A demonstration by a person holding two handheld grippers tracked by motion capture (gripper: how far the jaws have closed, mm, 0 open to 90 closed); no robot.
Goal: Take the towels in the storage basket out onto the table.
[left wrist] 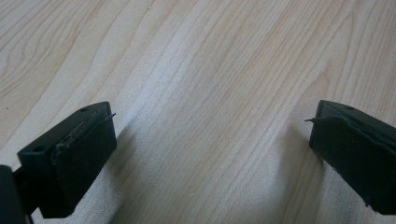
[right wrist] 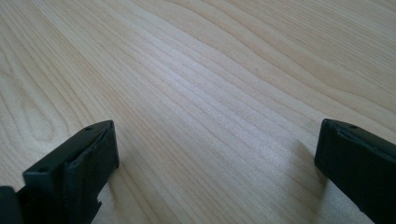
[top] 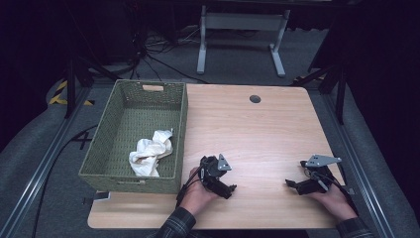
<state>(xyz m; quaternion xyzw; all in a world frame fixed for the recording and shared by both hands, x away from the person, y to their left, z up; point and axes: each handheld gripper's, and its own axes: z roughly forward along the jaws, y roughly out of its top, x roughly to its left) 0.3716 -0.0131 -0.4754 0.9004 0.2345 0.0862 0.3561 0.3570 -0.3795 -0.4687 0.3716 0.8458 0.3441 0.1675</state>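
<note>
A crumpled white cloth (top: pixel 151 154) lies inside the green woven basket (top: pixel 105 142) at the tabletop's (top: pixel 257 134) left edge, toward the basket's near end. It looks light, soft and limp, likely to sag and trail when lifted, so a pinch on one of its raised folds near the middle seems safest. Both the left gripper (top: pixel 229 190) and the right gripper (top: pixel 290 184) rest near the tabletop's near edge, jaws wide and empty.

Surface (top: pixel 257 129): pale wood, matt, fine streaked grain. Basket (top: pixel 106 144), far left: green woven fibre, coarse texture. Cloth (top: pixel 150 154) inside it: off-white, crumpled, soft. Left claw (top: pixel 224 188) and right claw (top: pixel 293 184): matt black plastic, worn pads; grey metal plates.
</note>
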